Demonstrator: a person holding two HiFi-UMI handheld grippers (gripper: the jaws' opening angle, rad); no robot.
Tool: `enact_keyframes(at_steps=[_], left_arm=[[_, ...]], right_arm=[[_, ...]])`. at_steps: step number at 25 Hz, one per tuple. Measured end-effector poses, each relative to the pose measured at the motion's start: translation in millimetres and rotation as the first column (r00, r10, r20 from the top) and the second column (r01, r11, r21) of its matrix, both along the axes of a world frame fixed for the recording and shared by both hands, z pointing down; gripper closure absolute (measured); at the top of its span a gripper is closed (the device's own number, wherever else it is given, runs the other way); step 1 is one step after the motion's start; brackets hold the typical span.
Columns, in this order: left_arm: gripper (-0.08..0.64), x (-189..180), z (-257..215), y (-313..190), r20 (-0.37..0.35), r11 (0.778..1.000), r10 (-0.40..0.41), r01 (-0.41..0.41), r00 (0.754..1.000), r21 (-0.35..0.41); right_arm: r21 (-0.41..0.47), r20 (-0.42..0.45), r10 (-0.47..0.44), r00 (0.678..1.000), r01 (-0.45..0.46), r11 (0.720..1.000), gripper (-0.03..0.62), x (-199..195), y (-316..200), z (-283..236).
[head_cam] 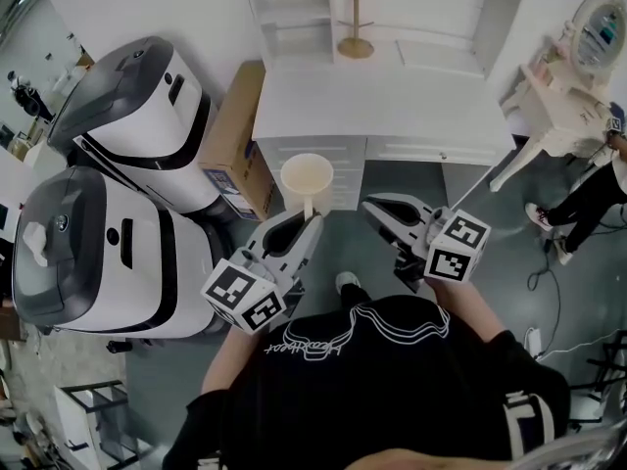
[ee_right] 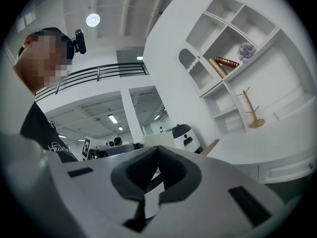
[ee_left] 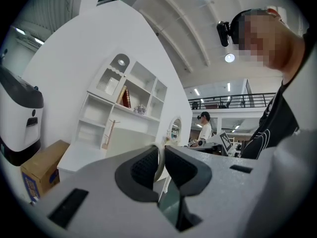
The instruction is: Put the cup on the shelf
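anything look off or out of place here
Nothing spilled or damaged. The cup sits upright, clamped in the left gripper short of the desk. The only askew thing is the books leaning on an upper shelf.

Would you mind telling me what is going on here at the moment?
A person stands facing a white shelf unit, with tongs in each hand. The left tongs are shut on the edge of a cream cup, which is held in the air just short of the unit. The right tongs are beside them, shut with nothing between them. The cup is not yet on the shelf, where a wooden stand sits further back.
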State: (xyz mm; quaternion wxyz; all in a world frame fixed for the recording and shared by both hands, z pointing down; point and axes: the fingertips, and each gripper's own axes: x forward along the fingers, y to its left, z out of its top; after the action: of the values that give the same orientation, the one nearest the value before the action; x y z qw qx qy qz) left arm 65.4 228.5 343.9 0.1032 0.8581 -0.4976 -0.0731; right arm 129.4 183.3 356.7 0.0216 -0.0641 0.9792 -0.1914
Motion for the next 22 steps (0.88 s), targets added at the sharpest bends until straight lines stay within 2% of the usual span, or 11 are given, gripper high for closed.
enact_keyframes(at_steps=[5,14,22], left_arm=[[0.514,-19,6,-58,-0.024,1.0,-0.003,0.002,1.0,-0.026],[0.514,-39,7,-159,-0.025,0.999,-0.007,0.006,1.0,-0.046],[0.514,-46,-7,-209,-0.006,1.0,-0.012,0.012,1.0,-0.014]], right_arm=[[-0.015,-0.001,-0.006,1.0,0.006,1.0,0.586,-19,-59,4],[-0.061,0.025,-0.019,1.0,0.02,0.998,0.586,-43,-161,5],[-0.038,0.026,-0.023,0.999,0.024,0.999,0.586,-52,-214,1]])
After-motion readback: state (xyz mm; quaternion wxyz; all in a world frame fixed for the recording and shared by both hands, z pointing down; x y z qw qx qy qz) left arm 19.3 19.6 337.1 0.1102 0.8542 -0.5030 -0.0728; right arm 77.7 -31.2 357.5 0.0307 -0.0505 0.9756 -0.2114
